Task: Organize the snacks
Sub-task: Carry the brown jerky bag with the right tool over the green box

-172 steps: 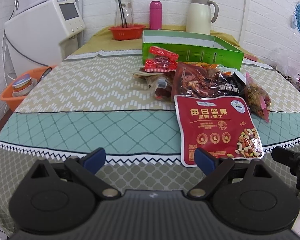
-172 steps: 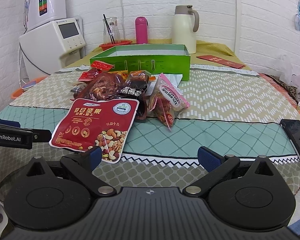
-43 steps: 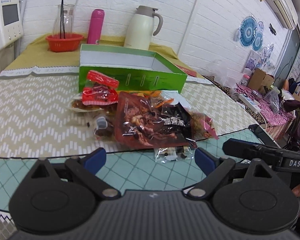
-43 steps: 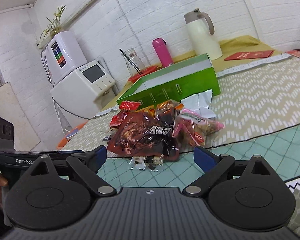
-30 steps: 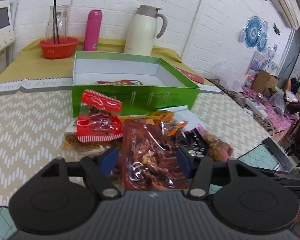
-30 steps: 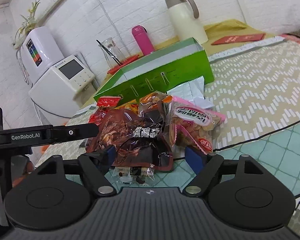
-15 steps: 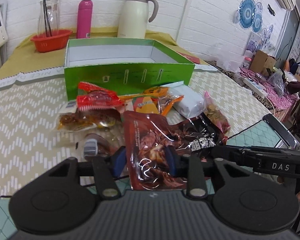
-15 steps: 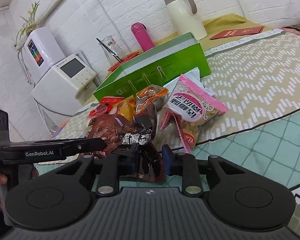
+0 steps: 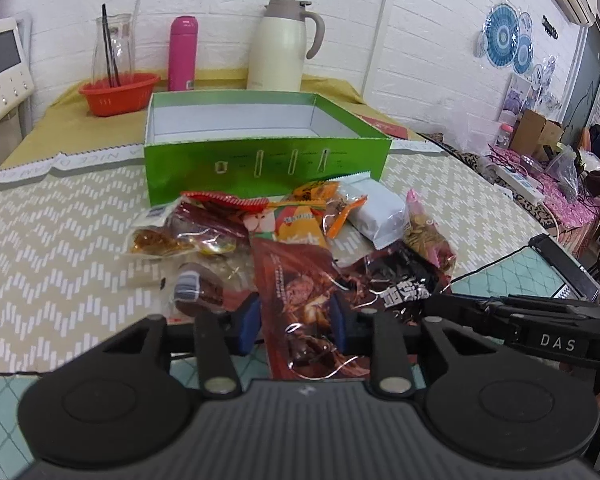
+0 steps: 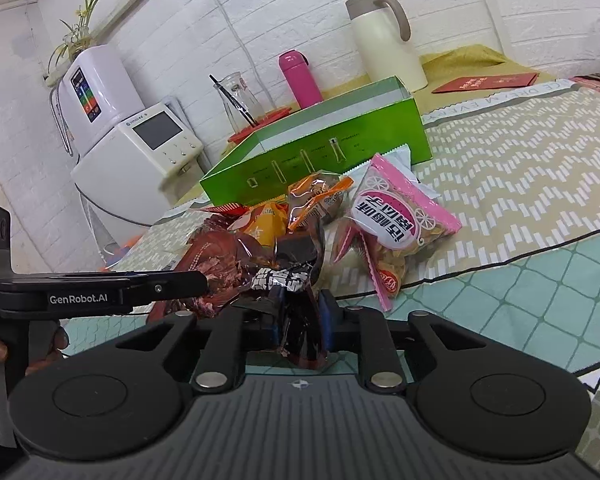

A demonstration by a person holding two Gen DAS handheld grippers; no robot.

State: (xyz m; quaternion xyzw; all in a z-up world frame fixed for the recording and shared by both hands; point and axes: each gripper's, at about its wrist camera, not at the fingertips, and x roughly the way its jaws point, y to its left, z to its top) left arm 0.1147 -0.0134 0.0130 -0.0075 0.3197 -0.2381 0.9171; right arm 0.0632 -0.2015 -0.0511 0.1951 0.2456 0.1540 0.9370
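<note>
Both grippers clamp one dark red snack bag: left gripper (image 9: 296, 322) on its near edge, right gripper (image 10: 300, 320) on its crumpled black end. Pulling apart could tear the film, or drag the pile ahead of the jaws short of the green box (image 9: 266, 162)

Since 5.7 s ago: red nut pouch gone from worktop front. Left hand-held gripper (image 9: 296, 322), wide then, now clamped on brown-red packet (image 9: 300, 300); right hand-held gripper (image 10: 302, 318) likewise clamped on dark packet (image 10: 296, 280).
</note>
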